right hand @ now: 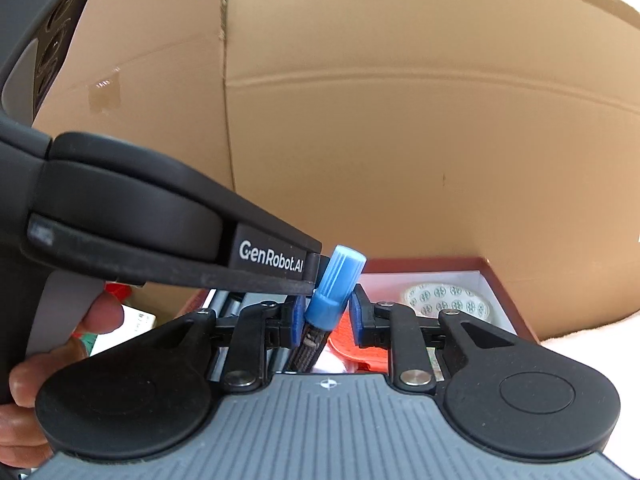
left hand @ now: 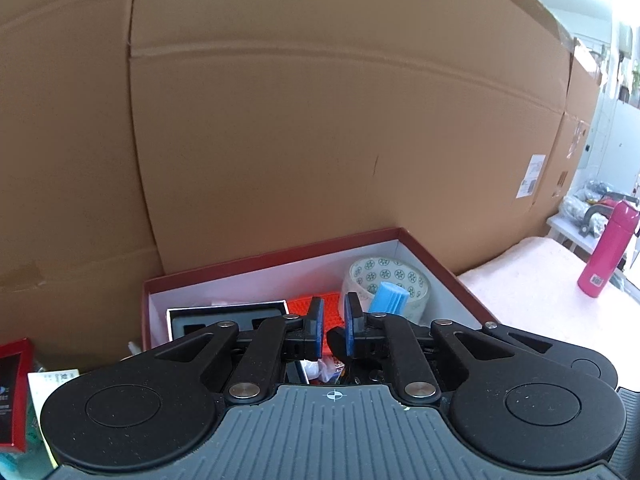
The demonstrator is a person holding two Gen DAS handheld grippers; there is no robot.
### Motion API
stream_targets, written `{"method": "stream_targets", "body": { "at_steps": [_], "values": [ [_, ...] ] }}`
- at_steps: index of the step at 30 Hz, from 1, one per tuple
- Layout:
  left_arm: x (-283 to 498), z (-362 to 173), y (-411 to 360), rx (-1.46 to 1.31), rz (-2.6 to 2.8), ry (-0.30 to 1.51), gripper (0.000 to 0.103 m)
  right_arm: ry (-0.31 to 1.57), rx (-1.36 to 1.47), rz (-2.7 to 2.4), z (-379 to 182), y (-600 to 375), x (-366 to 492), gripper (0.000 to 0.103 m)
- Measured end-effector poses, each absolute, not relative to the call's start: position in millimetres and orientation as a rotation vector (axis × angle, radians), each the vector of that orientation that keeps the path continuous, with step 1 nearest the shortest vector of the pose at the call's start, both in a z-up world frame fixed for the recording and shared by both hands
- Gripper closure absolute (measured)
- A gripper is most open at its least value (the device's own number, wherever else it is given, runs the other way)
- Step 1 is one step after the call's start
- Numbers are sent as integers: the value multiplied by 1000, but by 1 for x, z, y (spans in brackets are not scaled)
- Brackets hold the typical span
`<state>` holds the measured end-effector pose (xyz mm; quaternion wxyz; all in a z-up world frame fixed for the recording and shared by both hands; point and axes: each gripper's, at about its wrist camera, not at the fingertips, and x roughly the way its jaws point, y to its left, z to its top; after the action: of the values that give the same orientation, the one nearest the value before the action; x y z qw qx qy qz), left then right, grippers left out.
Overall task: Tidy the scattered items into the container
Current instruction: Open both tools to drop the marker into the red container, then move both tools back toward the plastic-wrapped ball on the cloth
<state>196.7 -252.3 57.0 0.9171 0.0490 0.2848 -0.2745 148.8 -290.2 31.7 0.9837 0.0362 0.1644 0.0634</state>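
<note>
Right gripper (right hand: 325, 316) fingers apart around a blue-capped marker (right hand: 329, 296), touching only the left pad. Left gripper (left hand: 334, 322) fingers slightly apart, holding nothing. Just ahead, red box (left hand: 436, 256) with tape roll (left hand: 386, 280), orange item (left hand: 332, 308).

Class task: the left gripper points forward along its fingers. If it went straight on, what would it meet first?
Probably the orange item in the red box, directly beyond the left gripper; the tape roll lies right of that line. Depth is unclear.
</note>
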Motion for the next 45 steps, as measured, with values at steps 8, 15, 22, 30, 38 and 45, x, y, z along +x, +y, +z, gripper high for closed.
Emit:
{"method": "stream_targets", "body": {
  "at_steps": [8, 15, 22, 30, 38, 45],
  "values": [
    [213, 45, -252, 96, -519, 601, 46, 394, 67, 0, 4, -307, 177, 23],
    [210, 39, -247, 54, -484, 564, 7, 397, 78, -51, -14, -326, 181, 9],
    [205, 32, -252, 103, -482, 586, 5, 409, 79, -59, -9, -318, 155, 1],
    [196, 34, -247, 111, -479, 590, 5, 408, 87, -62, 6, -311, 141, 1],
    [180, 43, -235, 102, -477, 581, 5, 380, 74, -53, 18, -299, 135, 0],
    [157, 53, -217, 92, -490, 554, 5, 347, 47, -24, 32, -280, 112, 0]
  ]
}}
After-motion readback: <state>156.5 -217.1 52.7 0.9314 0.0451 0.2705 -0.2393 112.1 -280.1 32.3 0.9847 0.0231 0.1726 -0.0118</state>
